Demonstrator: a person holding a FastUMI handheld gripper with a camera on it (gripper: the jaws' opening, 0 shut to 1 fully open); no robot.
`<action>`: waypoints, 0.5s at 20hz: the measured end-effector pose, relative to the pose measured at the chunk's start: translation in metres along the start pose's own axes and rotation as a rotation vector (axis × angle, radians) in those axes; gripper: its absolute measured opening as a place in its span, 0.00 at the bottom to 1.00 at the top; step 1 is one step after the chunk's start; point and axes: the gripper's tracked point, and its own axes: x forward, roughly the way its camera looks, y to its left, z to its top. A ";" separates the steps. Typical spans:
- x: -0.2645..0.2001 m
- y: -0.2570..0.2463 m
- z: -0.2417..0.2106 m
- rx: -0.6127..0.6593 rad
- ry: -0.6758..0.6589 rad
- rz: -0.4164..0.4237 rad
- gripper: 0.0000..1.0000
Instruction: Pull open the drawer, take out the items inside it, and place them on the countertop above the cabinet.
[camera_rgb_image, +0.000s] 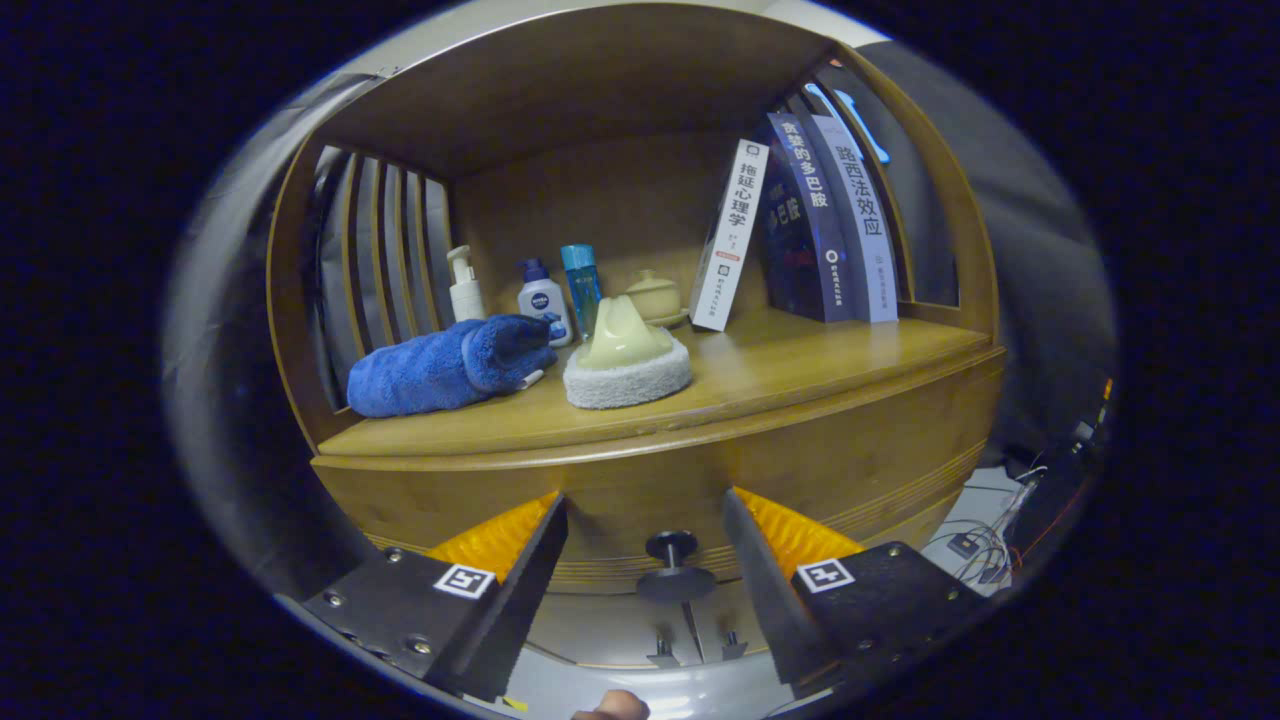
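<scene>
A wooden cabinet stands in front of me, its closed drawer front (640, 480) running under the countertop (780, 370). A dark round knob (673, 565) juts from the drawer front, right between my fingers. My gripper (645, 530) is open, a finger on each side of the knob and neither touching it. On the countertop lie a rolled blue towel (445, 365) and a cream scrubber with a white fuzzy base (626, 360). The drawer's inside is hidden.
At the back of the shelf stand a white pump bottle (465, 285), a small white bottle (543, 298), a blue bottle (581, 280) and a cream lidded jar (655, 297). Three books (810, 230) lean at the right. Cables (985, 560) lie on the floor, lower right.
</scene>
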 end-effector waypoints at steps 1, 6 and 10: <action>-0.002 0.000 -0.002 -0.011 0.010 -0.004 0.96; -0.024 0.012 0.010 -0.045 0.001 0.017 0.98; -0.069 0.017 0.047 -0.064 -0.084 0.023 0.98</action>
